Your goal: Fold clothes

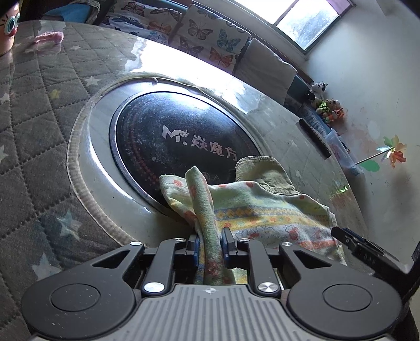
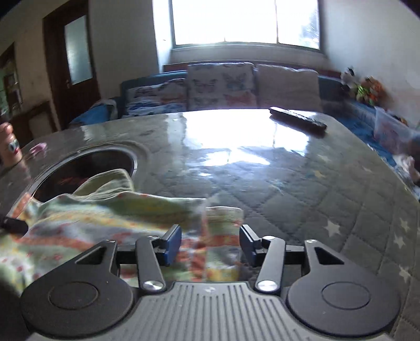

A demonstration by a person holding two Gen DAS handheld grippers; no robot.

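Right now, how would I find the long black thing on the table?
Start at the big grey quilted table with stars. Look to its far edge, near the butterfly cushions. The black remote control lies there alone, flat, slim and dark, apart from the colourful garment.

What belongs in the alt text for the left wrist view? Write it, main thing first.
The left gripper is shut on a bunched fold of a pastel patterned garment, which lies partly over a round black cooktop set into a table with a quilted star-print cover. The right gripper shows at the garment's far edge; butterfly cushions and a window lie behind.
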